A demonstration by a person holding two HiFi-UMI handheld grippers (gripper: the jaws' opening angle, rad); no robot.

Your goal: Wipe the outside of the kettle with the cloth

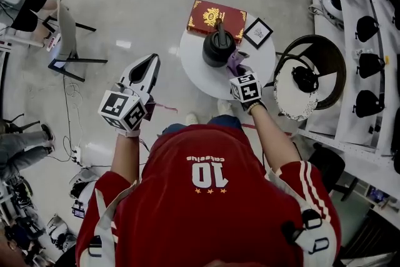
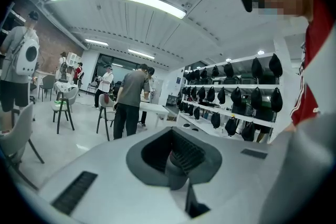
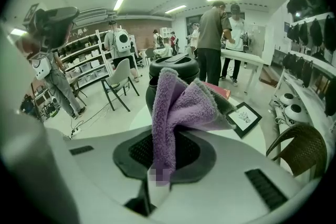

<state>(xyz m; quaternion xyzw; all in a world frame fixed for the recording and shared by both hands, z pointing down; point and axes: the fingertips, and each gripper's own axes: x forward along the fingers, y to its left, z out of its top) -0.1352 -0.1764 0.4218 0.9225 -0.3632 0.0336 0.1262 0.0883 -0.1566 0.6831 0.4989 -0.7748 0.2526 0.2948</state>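
Black kettle (image 1: 219,47), upper centre of the head view, upright on a small round white table (image 1: 195,75), handle on top. Looks rigid, smooth and fairly heavy; probably steady under light rubbing, yet liable to slide or tip on the slick tabletop if shoved hard from one side. Best steadied at the handle, judging by the shape.

Purple cloth (image 3: 181,107), just to the right of the kettle in the head view. Soft, fluffy and limp, pinched at one folded end by the right gripper (image 1: 239,74), jaws clamped on the fabric, loose folds standing up towards the kettle's wall. Cannot tell whether cloth and kettle touch. Hold near the fold seems sound, with plenty of free fabric for wiping.

Left gripper (image 1: 150,64), centre left of the head view, off the table and well apart from the kettle, jaws together with nothing between.

Behind the kettle, towards the top of the frame, a red book (image 1: 215,17) and a small framed picture (image 1: 257,32).
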